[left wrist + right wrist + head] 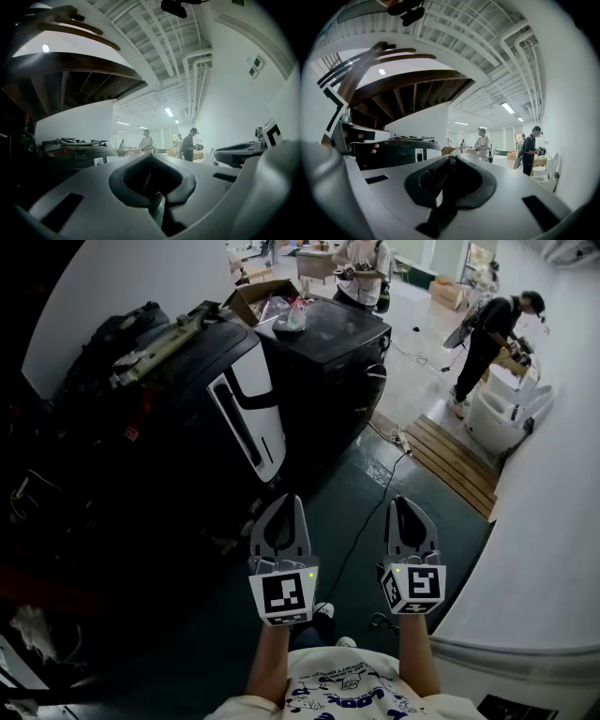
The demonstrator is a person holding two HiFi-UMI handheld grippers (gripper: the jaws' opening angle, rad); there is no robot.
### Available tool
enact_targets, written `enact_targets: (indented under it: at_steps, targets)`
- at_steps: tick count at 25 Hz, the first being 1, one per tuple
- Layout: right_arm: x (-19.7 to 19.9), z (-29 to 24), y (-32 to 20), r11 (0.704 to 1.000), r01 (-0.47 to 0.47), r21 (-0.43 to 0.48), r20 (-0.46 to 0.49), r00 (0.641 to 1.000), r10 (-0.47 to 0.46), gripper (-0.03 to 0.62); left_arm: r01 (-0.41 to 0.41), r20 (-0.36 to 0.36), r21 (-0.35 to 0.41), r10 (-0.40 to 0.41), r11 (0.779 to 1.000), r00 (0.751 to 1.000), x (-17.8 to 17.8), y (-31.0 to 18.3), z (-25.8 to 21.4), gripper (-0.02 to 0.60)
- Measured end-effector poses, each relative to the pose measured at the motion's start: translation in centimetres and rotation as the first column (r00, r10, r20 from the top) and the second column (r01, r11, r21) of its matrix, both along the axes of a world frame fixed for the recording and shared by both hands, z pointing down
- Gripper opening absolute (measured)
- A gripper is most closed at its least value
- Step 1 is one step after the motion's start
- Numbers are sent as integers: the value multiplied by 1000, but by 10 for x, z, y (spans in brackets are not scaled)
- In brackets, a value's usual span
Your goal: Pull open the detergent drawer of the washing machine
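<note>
A black washing machine point(178, 381) with a white front panel point(248, 418) stands at the left of the head view, ahead of both grippers. I cannot make out its detergent drawer. My left gripper point(290, 500) and right gripper point(404, 502) are held side by side over the dark green floor, level, clear of the machine and touching nothing. Both have their jaws together with nothing between them. The left gripper view shows its shut tip point(150, 155) with the machine point(77, 152) low at the left. In the right gripper view the shut tip point(451, 157) has the machine point(401, 149) at its left.
A second black machine point(333, 352) stands behind the first, with a cardboard box point(258, 298) and a plastic bag point(290, 317) on top. A cable point(380, 488) runs over the floor to a wooden pallet point(457, 460). People point(487, 334) stand further back. A white wall point(553, 521) is at the right.
</note>
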State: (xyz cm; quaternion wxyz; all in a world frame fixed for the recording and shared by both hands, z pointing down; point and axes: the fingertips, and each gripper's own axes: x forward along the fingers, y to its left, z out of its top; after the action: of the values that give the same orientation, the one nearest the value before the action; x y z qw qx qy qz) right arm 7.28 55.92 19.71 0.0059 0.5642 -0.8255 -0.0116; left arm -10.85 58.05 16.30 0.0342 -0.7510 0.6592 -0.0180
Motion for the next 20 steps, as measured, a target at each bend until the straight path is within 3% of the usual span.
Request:
enact_targets:
  at_steps: [4, 9, 17, 20]
  targets:
    - [-11, 3, -23, 1000, 5, -2, 6, 1000, -4, 100, -11, -13, 28, 12, 1000, 1000, -7, -26, -1, 14]
    - [-24, 6, -46, 1000, 6, -12, 20, 1000, -6, 193, -31, 7, -5, 32, 999, 999, -18, -51, 6, 14]
    - [-37, 17, -68, 999, 16, -42, 23, 1000, -15, 225, -29, -50, 14, 29, 999, 998, -28, -80, 13, 14]
    - [-34, 20, -79, 999, 18, -51, 18, 1000, -17, 231, -33, -22, -29, 32, 999, 999, -25, -93, 20, 14]
